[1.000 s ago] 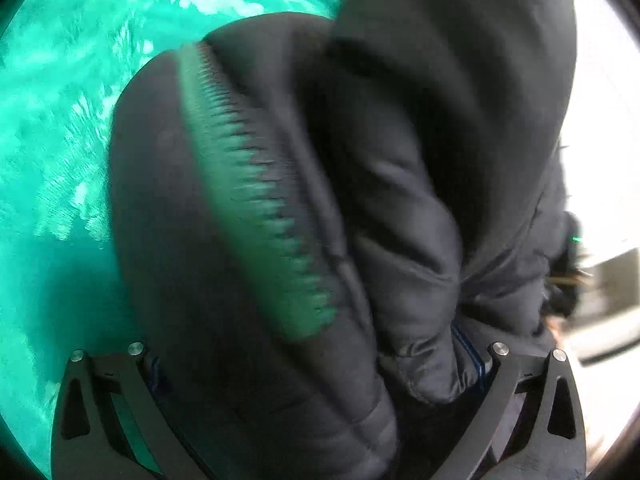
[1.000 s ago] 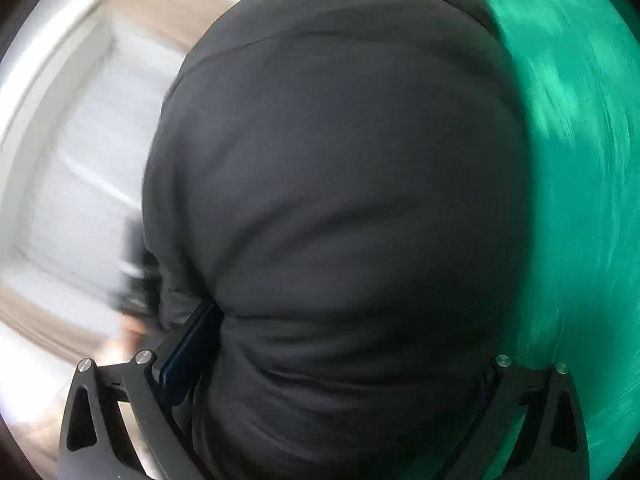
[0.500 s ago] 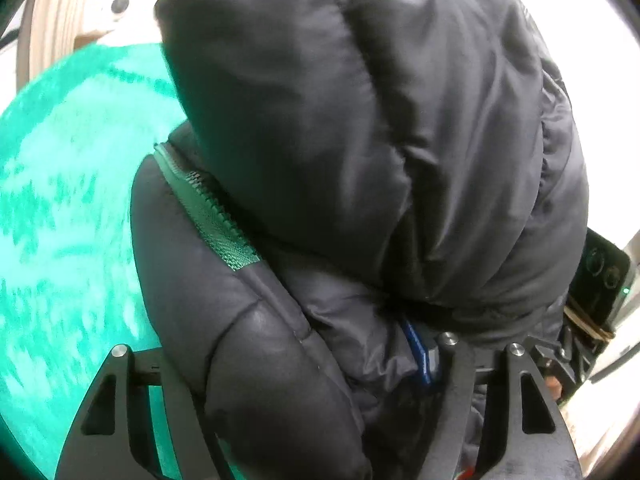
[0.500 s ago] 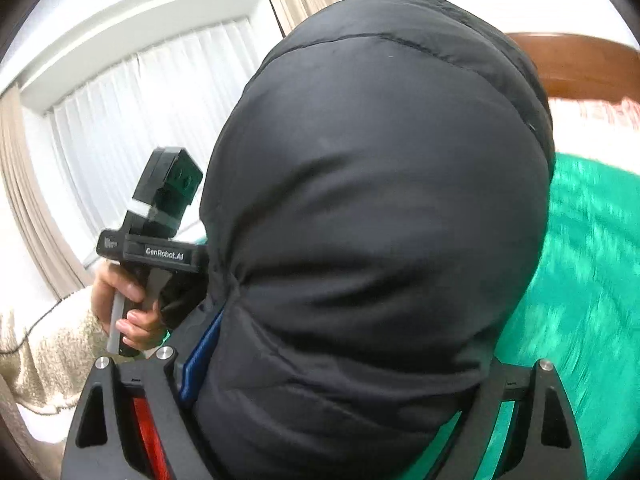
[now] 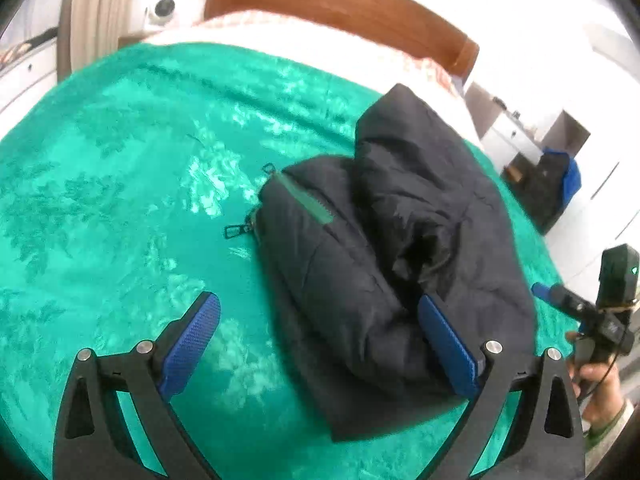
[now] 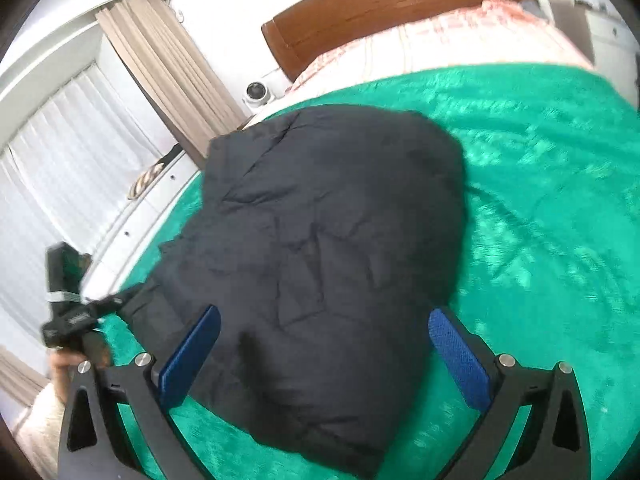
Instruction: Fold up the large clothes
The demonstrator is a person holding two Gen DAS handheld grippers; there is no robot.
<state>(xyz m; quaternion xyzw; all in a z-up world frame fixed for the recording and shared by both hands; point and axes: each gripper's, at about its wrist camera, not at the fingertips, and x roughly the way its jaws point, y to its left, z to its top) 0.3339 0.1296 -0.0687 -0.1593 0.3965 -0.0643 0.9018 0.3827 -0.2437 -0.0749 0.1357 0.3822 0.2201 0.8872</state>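
A black puffer jacket (image 5: pixel 380 240) lies folded in a bundle on the green bedspread (image 5: pixel 100 200). Its green zipper strip (image 5: pixel 308 200) faces up, and a zipper pull (image 5: pixel 236 231) rests beside it. My left gripper (image 5: pixel 318 306) hovers above the jacket's near edge. Its jaws are opening wide and the blue pads (image 5: pixel 192 344) touch nothing. In the right wrist view the jacket (image 6: pixel 320 220) shows its smooth back. My right gripper (image 6: pixel 325 316) hangs over it, jaws also opening and clear of the cloth. Each view shows the other gripper in a hand at its edge (image 5: pixel 600 320) (image 6: pixel 76 316).
A wooden headboard (image 5: pixel 340 0) and a pink patterned sheet (image 6: pixel 440 40) lie at the far end of the bed. Beige curtains (image 6: pixel 172 72) and a white window sill run along one side. On the other side a dark bag (image 5: pixel 556 184) leans by white cabinets.
Both grippers have let go of the jacket, lifted and pulled back. The jacket filled both views between the jaws before. It now lies free on the bedspread.
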